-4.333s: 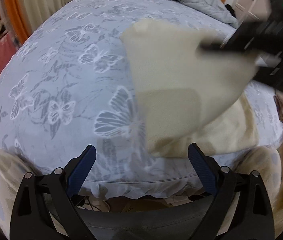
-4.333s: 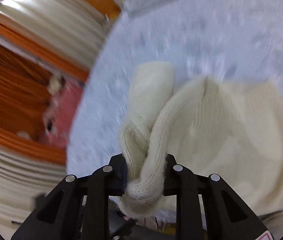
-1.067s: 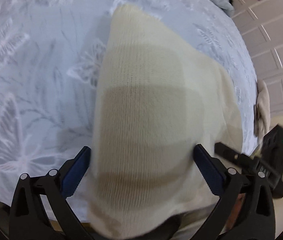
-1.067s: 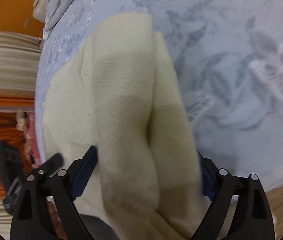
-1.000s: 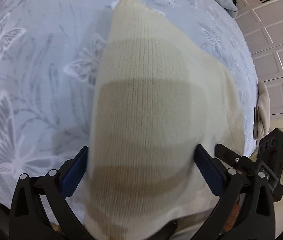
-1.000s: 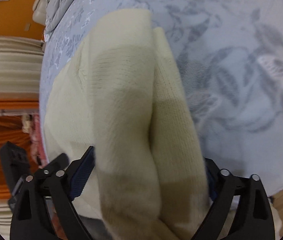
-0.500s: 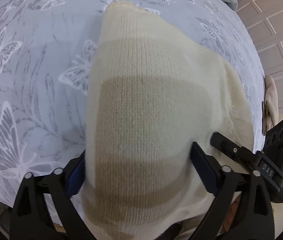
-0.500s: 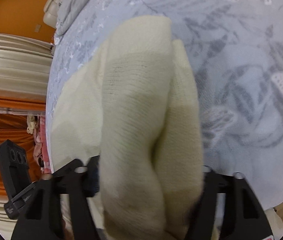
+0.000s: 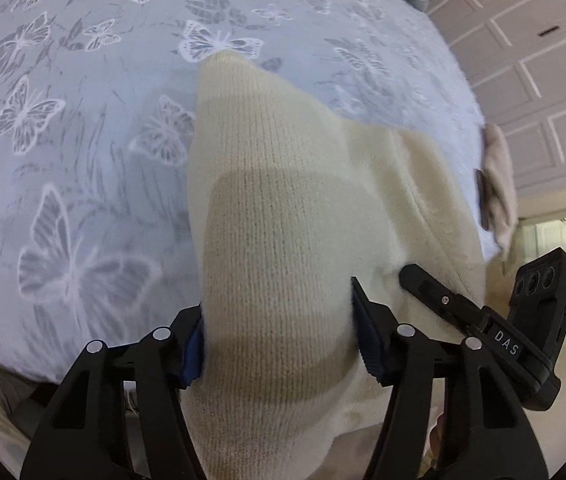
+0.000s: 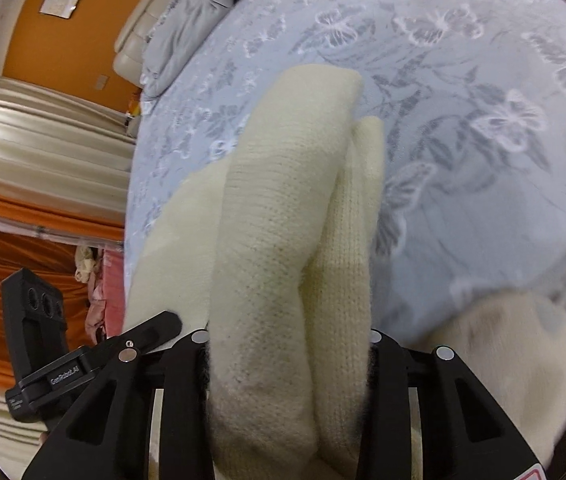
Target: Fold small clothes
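Left wrist view. Your left tool [image 9: 277, 332] pinches the near edge of the knit [image 9: 283, 200], a cream garment lying on the bed [image 9: 83, 120] with its far end pointing away. The cloth lies mostly flat and looks folded at least once, so the fold is judged partly done; lifting this edge over and smoothing remain. This view alone shows the right tool [image 9: 435, 292] resting on the knit at right, a second pale item [image 9: 497, 184] at the bed's right edge, and cabinet doors [image 9: 531, 60] beyond.

Right wrist view. Your right tool [image 10: 287, 344] is pressed onto two bunched rolls of the knit [image 10: 283, 200], which run away over the bed [image 10: 483, 80]. Only here do you see the doubled layers, the curtains [image 10: 23, 160] at left, and a grey duvet [image 10: 187, 12] far off.
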Available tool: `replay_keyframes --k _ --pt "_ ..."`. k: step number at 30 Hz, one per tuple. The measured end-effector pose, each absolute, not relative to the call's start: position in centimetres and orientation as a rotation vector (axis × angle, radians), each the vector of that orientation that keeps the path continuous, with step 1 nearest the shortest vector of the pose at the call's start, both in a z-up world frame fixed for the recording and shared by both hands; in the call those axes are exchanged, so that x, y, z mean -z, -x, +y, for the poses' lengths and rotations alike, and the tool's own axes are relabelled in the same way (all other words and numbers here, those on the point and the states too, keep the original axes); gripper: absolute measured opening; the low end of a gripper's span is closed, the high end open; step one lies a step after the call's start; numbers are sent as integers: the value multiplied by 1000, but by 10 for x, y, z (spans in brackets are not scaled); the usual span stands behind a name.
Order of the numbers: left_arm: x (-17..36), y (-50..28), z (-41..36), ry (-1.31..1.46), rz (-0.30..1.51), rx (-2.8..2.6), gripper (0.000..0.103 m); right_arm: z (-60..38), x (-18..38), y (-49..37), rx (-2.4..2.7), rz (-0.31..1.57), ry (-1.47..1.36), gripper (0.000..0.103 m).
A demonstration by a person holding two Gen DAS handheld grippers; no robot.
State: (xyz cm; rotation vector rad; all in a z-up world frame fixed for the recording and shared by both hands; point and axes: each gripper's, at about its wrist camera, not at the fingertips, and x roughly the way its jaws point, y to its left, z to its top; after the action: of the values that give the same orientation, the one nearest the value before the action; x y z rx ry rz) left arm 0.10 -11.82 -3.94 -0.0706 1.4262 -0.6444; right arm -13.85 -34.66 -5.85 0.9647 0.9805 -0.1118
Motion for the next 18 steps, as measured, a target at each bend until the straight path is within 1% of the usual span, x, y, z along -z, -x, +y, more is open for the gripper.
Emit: replay_keyframes --k 4,7,13,14,18 --pt "7 31 -104 91 1375 727 59 -329 4 173 110 903 -891 34" --pt "-35 49 -92 106 1280 799 59 -319 -49 191 90 801 -832 34" --pt "-144 63 -69 107 975 889 59 -303 -151 198 11 569 -706 34" --pt "-170 66 -61 102 895 902 59 -299 -167 193 -6 535 -684 34" --pt "-232 65 -33 87 694 918 59 -273 -231 172 -88 393 -592 34"
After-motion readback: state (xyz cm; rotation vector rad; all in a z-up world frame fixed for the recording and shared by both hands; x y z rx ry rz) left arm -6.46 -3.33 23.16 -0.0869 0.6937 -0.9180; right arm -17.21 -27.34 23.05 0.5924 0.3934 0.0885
